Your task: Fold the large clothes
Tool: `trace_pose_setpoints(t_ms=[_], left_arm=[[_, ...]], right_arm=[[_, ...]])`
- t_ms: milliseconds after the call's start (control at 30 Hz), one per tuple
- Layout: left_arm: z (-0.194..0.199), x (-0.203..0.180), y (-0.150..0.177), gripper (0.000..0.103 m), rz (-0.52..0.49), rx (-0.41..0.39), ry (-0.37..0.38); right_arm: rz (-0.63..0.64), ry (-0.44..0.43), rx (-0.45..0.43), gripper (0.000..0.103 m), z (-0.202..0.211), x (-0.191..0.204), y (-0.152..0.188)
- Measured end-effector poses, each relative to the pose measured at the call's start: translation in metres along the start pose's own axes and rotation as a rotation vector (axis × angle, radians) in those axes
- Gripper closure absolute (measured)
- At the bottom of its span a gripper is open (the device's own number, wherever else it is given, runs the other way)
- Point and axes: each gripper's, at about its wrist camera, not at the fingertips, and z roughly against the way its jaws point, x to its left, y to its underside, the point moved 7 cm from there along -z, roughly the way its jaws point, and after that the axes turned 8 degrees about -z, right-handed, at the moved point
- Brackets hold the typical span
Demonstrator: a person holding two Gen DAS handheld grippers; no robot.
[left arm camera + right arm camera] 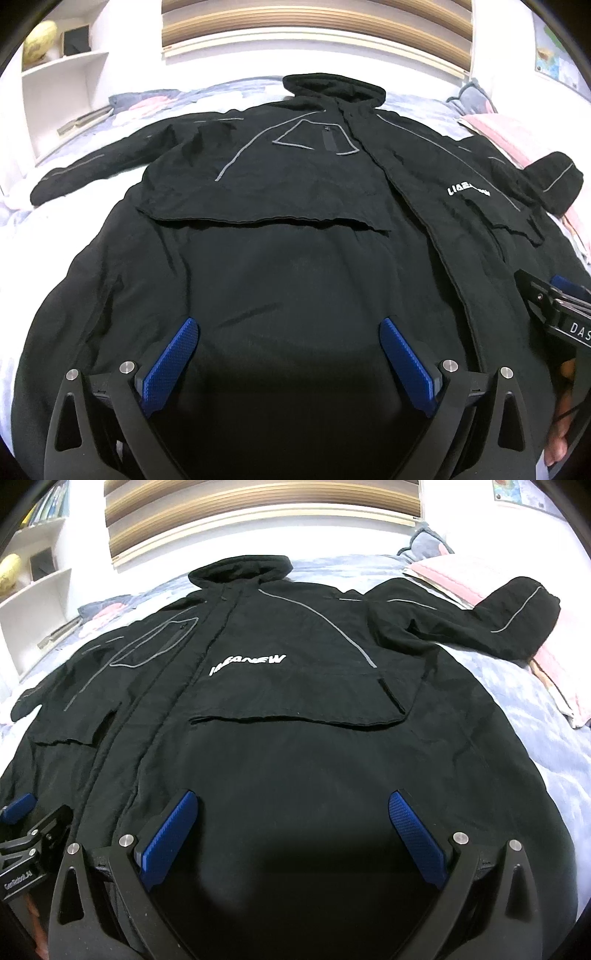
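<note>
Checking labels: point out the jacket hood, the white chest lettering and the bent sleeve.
hood (242, 570), right wrist view, on its black top fold.
white chest lettering (246, 664), right wrist view, mid-word.
bent sleeve (517, 616), right wrist view, on the doubled-back cuff end over the pink bedding.

- A home bedroom: a bed (517, 716) under a pale blue patterned cover.
- Pink folded bedding (491, 136) near its head.
- White wall shelves (62, 66) holding a globe (38, 42).
- Striped blinds (258, 513) on the window.
</note>
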Motion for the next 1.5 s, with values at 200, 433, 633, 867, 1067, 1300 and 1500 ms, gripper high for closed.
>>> trace_pose_setpoints(t_ms=[200, 433, 633, 867, 1067, 1300, 1500], left_arm=[[0.000, -0.003, -0.011, 0.004, -0.019, 0.085, 0.016], [0.042, -0.033, -0.113, 0.004, -0.057, 0.121, 0.080], [0.063, -0.083, -0.223, 0.004, -0.085, 0.077, 0.183], [0.044, -0.169, -0.299, 0.004, -0.080, 0.109, 0.243], [-0.023, -0.241, -0.329, 0.004, -0.216, 0.193, 0.309], [-0.148, -0.308, -0.314, 0.004, -0.328, 0.363, 0.380], [-0.212, -0.328, -0.297, 0.006, -0.298, 0.463, 0.446]], right_arm=[[0.019, 0.035, 0.047, 0.000, -0.005, 0.001, -0.001], [0.018, 0.113, 0.248, 0.004, 0.035, -0.023, -0.060], [-0.024, 0.282, 0.057, 0.003, 0.086, -0.135, -0.211], [-0.298, 0.248, 0.100, 0.003, 0.053, -0.325, -0.315], [-0.452, 0.259, 0.166, 0.009, -0.009, -0.418, -0.320], [-0.480, 0.287, 0.223, 0.038, -0.078, -0.442, -0.324], [-0.324, 0.244, 0.125, 0.081, -0.050, -0.400, -0.358]])
